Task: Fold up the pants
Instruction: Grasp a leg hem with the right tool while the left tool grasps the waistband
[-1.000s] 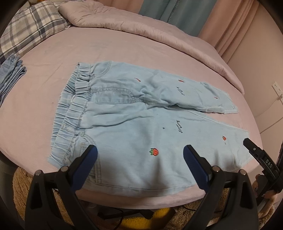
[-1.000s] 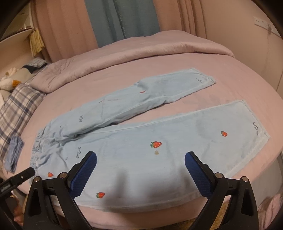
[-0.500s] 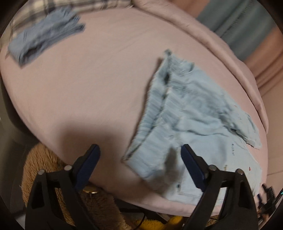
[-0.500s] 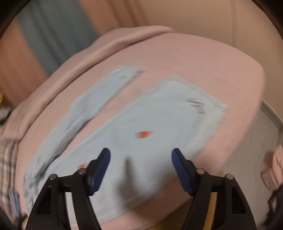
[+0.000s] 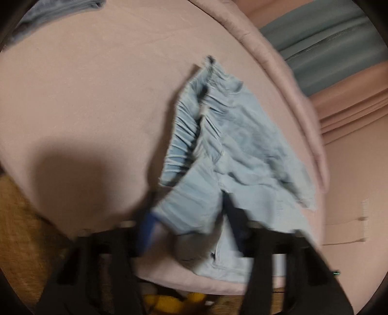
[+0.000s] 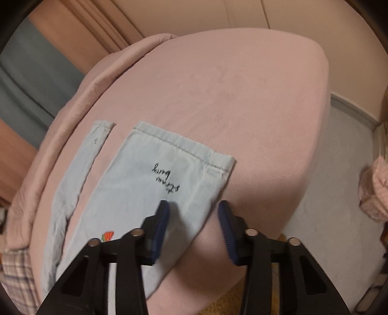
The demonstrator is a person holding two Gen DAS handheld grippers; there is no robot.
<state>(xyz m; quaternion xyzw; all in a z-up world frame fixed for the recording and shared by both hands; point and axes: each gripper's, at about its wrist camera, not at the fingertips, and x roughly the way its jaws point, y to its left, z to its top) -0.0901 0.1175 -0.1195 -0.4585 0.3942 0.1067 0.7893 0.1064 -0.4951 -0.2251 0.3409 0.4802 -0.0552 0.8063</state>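
Light-blue pants with strawberry prints lie on a pink bed (image 6: 242, 97). In the blurred left wrist view their elastic waistband (image 5: 191, 135) is bunched, and its near corner rises between the pads of my left gripper (image 5: 189, 225). Those jaws are closing and the fabric fills the gap between them. In the right wrist view the near leg's hem (image 6: 184, 150) lies flat, with black script on it. My right gripper (image 6: 194, 227) straddles that leg's side edge. Its jaws are closing, with the left pad over the cloth and the right pad over bare sheet. The far leg (image 6: 82, 164) lies alongside.
A folded blue garment (image 5: 55, 9) sits at the bed's far corner. A pink duvet (image 5: 291, 97) runs along the far side under a teal curtain (image 5: 327, 43). A plaid pillow (image 6: 14, 273), grey floor (image 6: 339, 193) and brown rug (image 5: 19, 230) border the bed.
The left jaws have narrowed onto the waistband corner, which has bunched up and lifted. The right gripper has moved down to the leg's hem end and its jaws have narrowed.
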